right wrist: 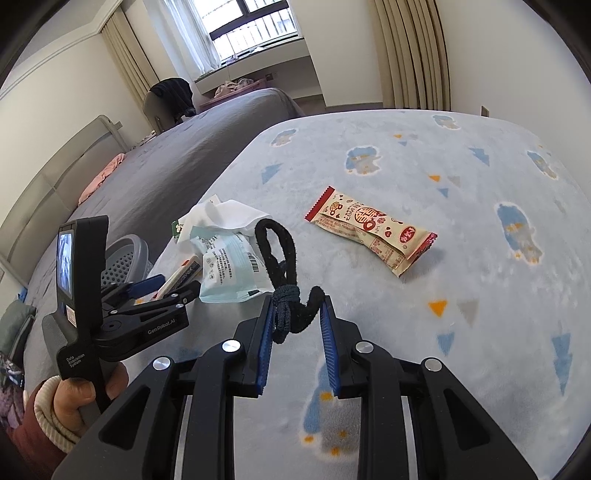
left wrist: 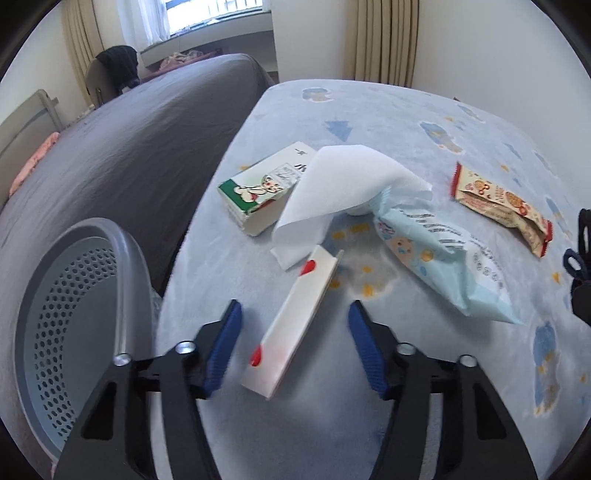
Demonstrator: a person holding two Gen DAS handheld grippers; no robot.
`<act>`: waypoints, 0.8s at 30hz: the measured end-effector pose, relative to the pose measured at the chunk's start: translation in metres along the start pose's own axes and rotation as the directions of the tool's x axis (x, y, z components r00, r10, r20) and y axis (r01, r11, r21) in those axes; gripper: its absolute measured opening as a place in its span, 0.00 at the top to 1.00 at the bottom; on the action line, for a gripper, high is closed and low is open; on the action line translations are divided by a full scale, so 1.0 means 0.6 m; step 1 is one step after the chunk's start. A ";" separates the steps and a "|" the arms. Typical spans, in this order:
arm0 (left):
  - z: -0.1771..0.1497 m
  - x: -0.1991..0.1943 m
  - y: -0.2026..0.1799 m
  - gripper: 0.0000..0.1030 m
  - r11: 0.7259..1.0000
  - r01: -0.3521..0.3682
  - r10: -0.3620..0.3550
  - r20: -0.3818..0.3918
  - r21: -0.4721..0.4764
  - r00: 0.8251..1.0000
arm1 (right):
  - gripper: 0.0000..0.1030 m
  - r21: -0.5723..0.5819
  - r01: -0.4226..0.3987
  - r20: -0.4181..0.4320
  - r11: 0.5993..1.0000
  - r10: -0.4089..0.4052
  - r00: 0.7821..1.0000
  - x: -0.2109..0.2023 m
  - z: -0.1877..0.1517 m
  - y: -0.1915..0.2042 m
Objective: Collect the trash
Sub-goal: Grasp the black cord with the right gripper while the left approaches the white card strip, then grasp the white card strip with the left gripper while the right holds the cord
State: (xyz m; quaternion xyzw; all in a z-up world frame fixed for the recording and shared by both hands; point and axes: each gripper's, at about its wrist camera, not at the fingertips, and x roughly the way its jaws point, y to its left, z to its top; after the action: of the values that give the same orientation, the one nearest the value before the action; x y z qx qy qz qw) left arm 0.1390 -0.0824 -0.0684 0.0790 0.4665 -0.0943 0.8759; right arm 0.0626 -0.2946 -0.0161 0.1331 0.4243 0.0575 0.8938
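**Left jaws straddling the white carton, right jaws clamped on the black cord**

Room: grey bed (left wrist: 122, 147) behind, window (right wrist: 255, 26) and beige curtains (right wrist: 410, 51) at the back wall. Work surface is a pale blue blanket (left wrist: 388, 122) with a cartoon print.

Landmark = wipes pack (left wrist: 443, 254), light blue, lying flat on the blanket.
- Perforated grey bin (left wrist: 66, 325): well left of the pack, at the blanket edge against the bed.
- Illustrated box (left wrist: 262, 188): up-left of the pack, partly under a white tissue (left wrist: 332, 192) that drapes onto the pack's near end.
- Snack wrapper (left wrist: 506, 206): right of the pack, apart from it.
- White carton (left wrist: 291, 321): just left of the pack, long axis running near-left to far-right, far end touching the tissue.

Left gripper (left wrist: 295, 347): jaws released, one on each side of the carton, pads not touching it. Tissue and pack crowd the carton's far end.

Right gripper (right wrist: 297, 332): clenched on a knotted black cord (right wrist: 284, 266), loop sticking up past the tips.
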 end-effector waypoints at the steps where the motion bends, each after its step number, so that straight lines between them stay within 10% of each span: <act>1: 0.000 -0.001 -0.002 0.60 1.000 0.017 -0.017 -0.002 -0.001 1.000 | 0.77 -0.001 0.000 0.000 1.000 0.000 1.000 0.000 0.000 0.000; 9: -0.019 -0.026 -0.006 0.80 0.999 0.048 -0.048 0.003 0.008 0.999 | 0.77 -0.004 -0.001 0.001 1.000 0.001 1.000 -0.002 -0.001 0.003; 24: -0.075 -0.122 0.009 0.80 0.999 0.024 -0.026 0.086 0.022 0.996 | 0.77 -0.036 0.004 0.009 0.999 -0.004 1.000 -0.016 -0.027 0.036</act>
State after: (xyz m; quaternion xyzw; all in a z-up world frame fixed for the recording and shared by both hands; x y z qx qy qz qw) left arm 0.0639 -0.0602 -0.0321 0.0782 0.4283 -0.1137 0.8931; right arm 0.0444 -0.2731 -0.0128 0.1165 0.4197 0.0626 0.8980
